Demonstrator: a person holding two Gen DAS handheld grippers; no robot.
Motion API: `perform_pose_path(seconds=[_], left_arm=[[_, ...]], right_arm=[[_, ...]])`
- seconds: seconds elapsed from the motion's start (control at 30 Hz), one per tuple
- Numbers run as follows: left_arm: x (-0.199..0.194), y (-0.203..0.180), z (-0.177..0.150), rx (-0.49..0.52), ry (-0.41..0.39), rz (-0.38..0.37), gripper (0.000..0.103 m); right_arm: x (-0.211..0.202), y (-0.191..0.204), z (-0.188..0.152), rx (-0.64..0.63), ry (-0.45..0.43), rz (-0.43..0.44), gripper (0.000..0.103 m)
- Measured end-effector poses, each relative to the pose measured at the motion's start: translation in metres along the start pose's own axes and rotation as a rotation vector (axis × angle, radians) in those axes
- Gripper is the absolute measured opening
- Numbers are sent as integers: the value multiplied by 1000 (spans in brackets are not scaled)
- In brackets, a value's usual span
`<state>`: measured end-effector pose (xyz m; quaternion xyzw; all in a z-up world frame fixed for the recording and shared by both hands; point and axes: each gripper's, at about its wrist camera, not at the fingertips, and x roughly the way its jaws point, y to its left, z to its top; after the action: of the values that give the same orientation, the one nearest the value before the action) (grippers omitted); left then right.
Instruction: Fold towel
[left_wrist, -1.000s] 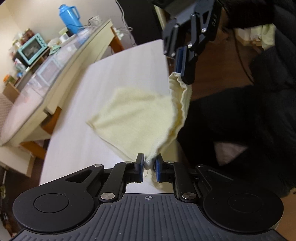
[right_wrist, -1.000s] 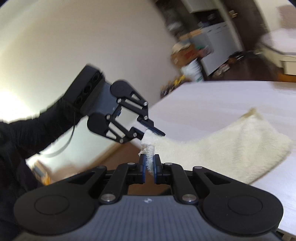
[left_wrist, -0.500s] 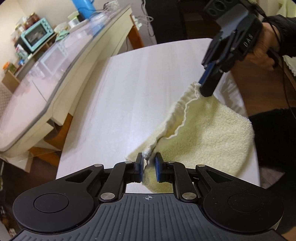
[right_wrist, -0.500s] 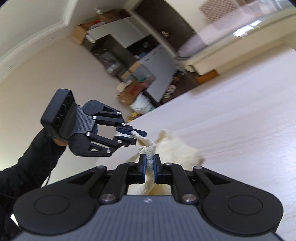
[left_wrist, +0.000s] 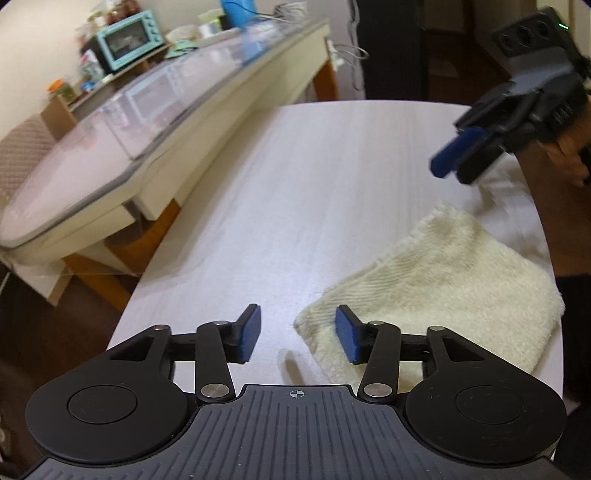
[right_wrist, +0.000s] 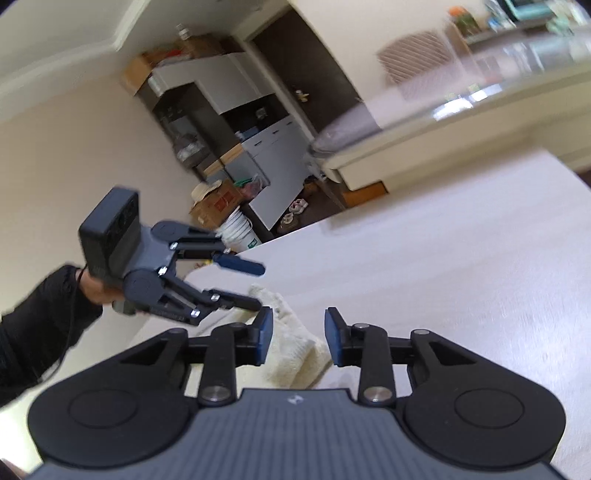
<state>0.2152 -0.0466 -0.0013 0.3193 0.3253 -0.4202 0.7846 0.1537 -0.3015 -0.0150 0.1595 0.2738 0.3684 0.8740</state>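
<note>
A pale yellow towel (left_wrist: 436, 280) lies folded on the white table (left_wrist: 295, 184), near its right edge. My left gripper (left_wrist: 299, 334) hovers over the towel's near-left corner with its jaws opening; the pads do not touch the cloth. The right gripper (left_wrist: 454, 158) hangs above the towel's far corner, blurred. In the right wrist view my right gripper (right_wrist: 299, 338) has its jaws opening, and the towel (right_wrist: 291, 343) lies on the table (right_wrist: 443, 277) below and between them, unpressed. The left gripper (right_wrist: 258, 286) shows there at left, fingers spread, held by a hand in a dark sleeve.
A long glass-topped counter (left_wrist: 147, 122) runs along the table's left side and carries a teal toaster oven (left_wrist: 129, 44) and a blue jug (left_wrist: 238, 9). Cardboard boxes (right_wrist: 218, 203), a white bucket (right_wrist: 240, 230) and cabinets stand beyond the table's end.
Both grippers were shut on the towel's corners and carried them over. Now both have let go and opened, and the towel lies folded flat on the table.
</note>
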Motion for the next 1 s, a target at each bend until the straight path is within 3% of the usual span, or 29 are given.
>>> perform_pose_path(seconds=[0.13,0.2,0.37,0.43,0.57,0.67,1.0], left_arm=[[11,4,-1,-27,10,19,60],[13,6,-2,-35,7,27,66],[14,10,-6,-66,-1,35,69],[10,9,-6,-79,-8,41,69],[-6,11,-10,-129,-44,56,77],[-23,14,-16,-178,-69,75,80],[-25,-3,-21,-176,39,131,84]], right_arm=[[7,21,-6,-140,69,-8,32],[9,24,-7,-170,94,-34,32],[11,21,-10,-216,133,-94,26],[17,21,-12,-249,162,-121,32],[10,21,-8,-222,116,-111,34],[0,26,-8,-229,86,-105,46],[-12,52,-23,-244,112,-60,55]])
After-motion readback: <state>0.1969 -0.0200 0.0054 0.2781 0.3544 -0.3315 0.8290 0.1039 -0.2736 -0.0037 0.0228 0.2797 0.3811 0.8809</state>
